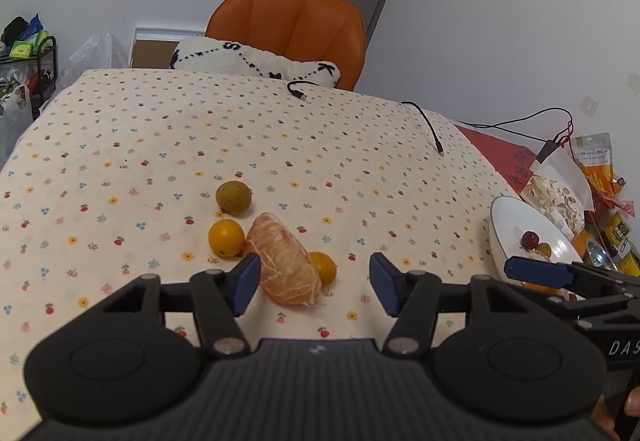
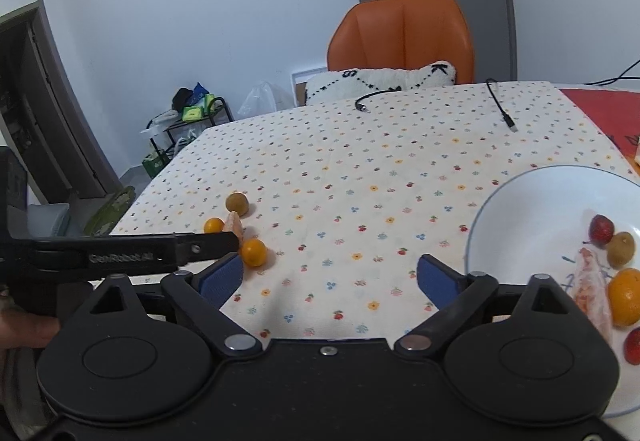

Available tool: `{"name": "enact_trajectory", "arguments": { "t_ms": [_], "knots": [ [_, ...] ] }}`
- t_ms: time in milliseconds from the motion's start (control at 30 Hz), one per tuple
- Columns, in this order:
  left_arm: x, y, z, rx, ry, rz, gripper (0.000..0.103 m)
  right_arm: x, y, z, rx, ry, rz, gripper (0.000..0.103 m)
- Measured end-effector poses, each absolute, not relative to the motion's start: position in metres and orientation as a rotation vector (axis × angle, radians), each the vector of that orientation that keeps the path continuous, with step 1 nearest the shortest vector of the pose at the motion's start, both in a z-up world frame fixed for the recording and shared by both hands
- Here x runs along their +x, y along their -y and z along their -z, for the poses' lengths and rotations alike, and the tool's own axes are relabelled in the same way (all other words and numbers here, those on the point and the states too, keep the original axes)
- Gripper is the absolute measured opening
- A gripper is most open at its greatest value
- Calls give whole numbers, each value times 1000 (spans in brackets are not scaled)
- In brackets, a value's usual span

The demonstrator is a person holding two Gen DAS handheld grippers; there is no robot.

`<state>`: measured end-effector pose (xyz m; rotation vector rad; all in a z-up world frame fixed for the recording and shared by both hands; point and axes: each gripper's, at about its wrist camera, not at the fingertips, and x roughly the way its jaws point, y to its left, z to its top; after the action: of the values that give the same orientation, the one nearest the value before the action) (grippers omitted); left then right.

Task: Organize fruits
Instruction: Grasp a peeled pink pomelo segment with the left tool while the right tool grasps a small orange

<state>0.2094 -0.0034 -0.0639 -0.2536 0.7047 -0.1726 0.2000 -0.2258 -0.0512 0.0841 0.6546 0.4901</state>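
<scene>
On the flowered tablecloth lie a peeled citrus segment (image 1: 284,265), two small oranges (image 1: 226,238) (image 1: 324,267) and a brown-green round fruit (image 1: 234,198). My left gripper (image 1: 314,287) is open around the segment. Its left pad is close beside the segment and its right pad stands well clear. A white bowl (image 2: 500,209) at the right holds a red fruit (image 2: 601,229), a brown-green fruit (image 2: 621,249), a peeled segment (image 2: 590,289) and an orange (image 2: 626,297). My right gripper (image 2: 330,277) hangs open over bare cloth just left of the bowl, with nothing between its fingers.
An orange chair (image 1: 288,21) with a white pillow (image 1: 248,59) stands behind the table's far edge. Two black cables (image 1: 428,125) lie on the far cloth. Snack packets (image 1: 560,193) and a spoon (image 1: 598,255) crowd the right side beyond the bowl. A shelf rack (image 2: 188,121) stands left of the table.
</scene>
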Motion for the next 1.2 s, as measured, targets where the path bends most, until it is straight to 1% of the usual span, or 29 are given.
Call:
{"name": "enact_trajectory", "arguments": {
  "t_ms": [67, 100, 167, 367, 433, 467, 567, 633, 733, 867, 933, 1000, 1100, 1200],
  "knots": [
    [212, 3, 66, -256, -713, 168, 55, 203, 226, 54, 90, -660, -494, 90],
    [214, 3, 67, -258, -717, 163, 55, 204, 226, 55, 100, -664, -502, 88],
    [217, 2, 69, -263, -725, 152, 54, 206, 225, 56, 111, -670, -508, 86],
    [231, 0, 73, -289, -729, 133, 54, 211, 222, 62, 119, -685, -519, 85],
    [235, 0, 73, -288, -726, 124, 51, 212, 222, 63, 121, -691, -519, 83],
    [236, 0, 74, -286, -725, 111, 49, 213, 221, 64, 121, -694, -518, 81],
    [239, -2, 77, -289, -728, 90, 42, 214, 220, 65, 122, -700, -519, 76],
    [238, -5, 77, -289, -728, 79, 35, 214, 218, 66, 118, -702, -522, 74],
    [235, -10, 79, -306, -729, 84, 31, 214, 213, 67, 114, -707, -528, 68],
    [229, -16, 80, -322, -729, 98, 26, 215, 206, 68, 109, -710, -538, 58],
    [226, -19, 79, -328, -724, 104, 20, 217, 202, 68, 109, -711, -544, 54],
    [222, -21, 79, -327, -714, 107, 16, 219, 199, 69, 107, -714, -553, 46],
    [217, -24, 78, -334, -706, 113, 12, 221, 192, 71, 102, -717, -564, 45],
    [213, -26, 76, -332, -704, 115, 12, 222, 185, 72, 96, -718, -577, 43]
  ]
}}
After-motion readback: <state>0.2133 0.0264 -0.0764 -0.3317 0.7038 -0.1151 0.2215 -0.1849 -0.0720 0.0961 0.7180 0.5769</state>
